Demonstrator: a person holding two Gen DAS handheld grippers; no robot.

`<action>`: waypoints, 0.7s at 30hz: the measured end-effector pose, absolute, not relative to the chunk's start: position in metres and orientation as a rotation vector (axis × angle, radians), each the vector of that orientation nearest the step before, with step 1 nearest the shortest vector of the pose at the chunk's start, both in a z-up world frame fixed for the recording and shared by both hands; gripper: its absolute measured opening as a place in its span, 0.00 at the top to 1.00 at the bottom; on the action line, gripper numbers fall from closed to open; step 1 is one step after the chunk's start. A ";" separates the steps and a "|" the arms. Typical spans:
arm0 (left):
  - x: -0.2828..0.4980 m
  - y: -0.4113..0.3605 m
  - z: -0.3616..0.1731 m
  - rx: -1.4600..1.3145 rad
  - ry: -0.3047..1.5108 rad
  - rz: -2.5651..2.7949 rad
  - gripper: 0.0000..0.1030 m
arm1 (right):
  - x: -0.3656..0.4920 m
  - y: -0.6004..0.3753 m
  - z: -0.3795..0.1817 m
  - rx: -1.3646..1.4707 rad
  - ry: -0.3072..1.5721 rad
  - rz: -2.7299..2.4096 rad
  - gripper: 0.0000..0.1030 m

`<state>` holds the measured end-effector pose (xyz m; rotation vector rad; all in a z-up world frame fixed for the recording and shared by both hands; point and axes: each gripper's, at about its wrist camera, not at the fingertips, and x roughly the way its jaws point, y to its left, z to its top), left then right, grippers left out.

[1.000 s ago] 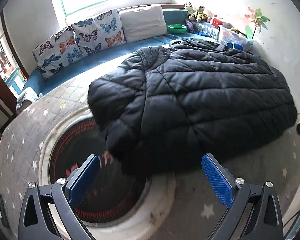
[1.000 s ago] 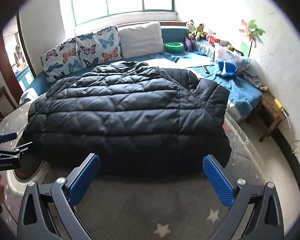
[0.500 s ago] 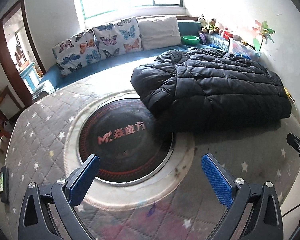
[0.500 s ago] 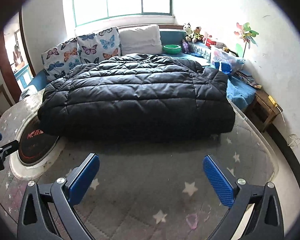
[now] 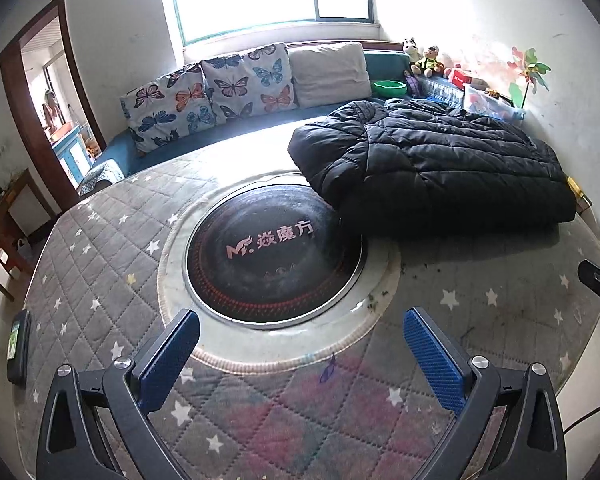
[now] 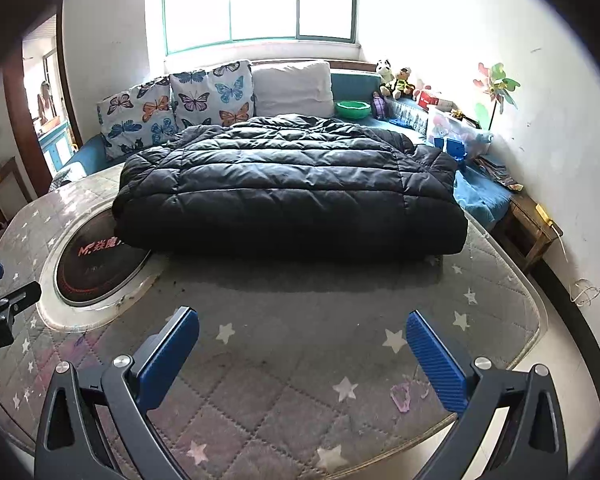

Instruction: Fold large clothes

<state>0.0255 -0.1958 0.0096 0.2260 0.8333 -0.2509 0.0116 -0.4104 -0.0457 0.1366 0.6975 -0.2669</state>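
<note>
A black quilted puffer jacket (image 5: 432, 168) lies folded in a thick rectangular bundle on the far right part of the table; it also shows in the right wrist view (image 6: 292, 188). Its near left corner overlaps the round black hotplate (image 5: 272, 252). My left gripper (image 5: 300, 344) is open and empty, held back over the near side of the table, well short of the jacket. My right gripper (image 6: 302, 344) is open and empty over the grey star-patterned table cover (image 6: 300, 312), also well short of the jacket.
A dark phone-like device (image 5: 18, 344) lies at the table's left edge. Behind the table runs a blue bench with butterfly cushions (image 5: 212, 96), a white pillow (image 6: 292, 88), a green bowl (image 6: 353, 109) and toys. A wooden stool (image 6: 528, 224) stands at the right by the wall.
Both grippers have pulled back and up from the jacket's near edge. The jacket now looks smaller and farther off, and more of the table cover and hotplate shows.
</note>
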 end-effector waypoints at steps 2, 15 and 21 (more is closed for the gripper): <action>0.025 -0.197 0.009 0.224 0.834 -0.255 0.00 | 0.010 -0.408 -0.045 0.134 0.693 -0.262 0.00; 0.019 -0.201 0.010 0.231 0.832 -0.264 0.00 | 0.005 -0.404 -0.043 0.128 0.683 -0.259 0.00; 0.019 -0.203 0.010 0.235 0.831 -0.266 0.00 | 0.006 -0.404 -0.043 0.129 0.686 -0.257 0.00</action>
